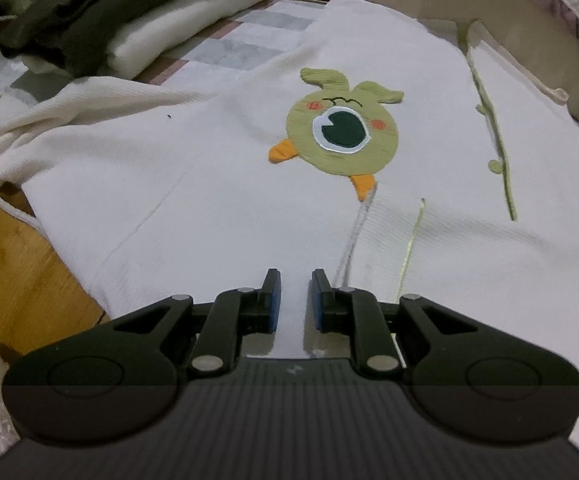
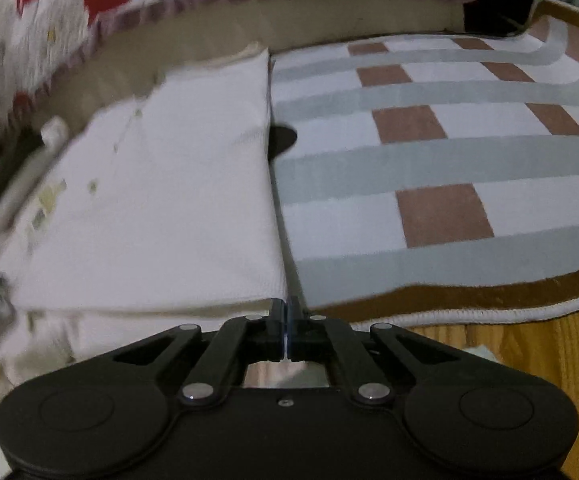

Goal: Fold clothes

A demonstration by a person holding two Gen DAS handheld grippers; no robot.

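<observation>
Where wood floor point(image 2: 529, 360) shows, a checked rug point(image 2: 449, 160) bears the cream garment point(image 1: 249, 200).

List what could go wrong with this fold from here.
1. The right gripper is shut at the white garment's corner; whether it holds cloth is unclear, so the fold may slip.
2. The left gripper is open over the garment and pins nothing, so pulling could drag it toward the folded pile.

My left gripper point(image 1: 295, 294) sits level, jaws parted with a narrow gap between the blue pads point(image 1: 275, 304). My right gripper point(image 2: 286, 330) points forward, jaws pressed fully together.
</observation>
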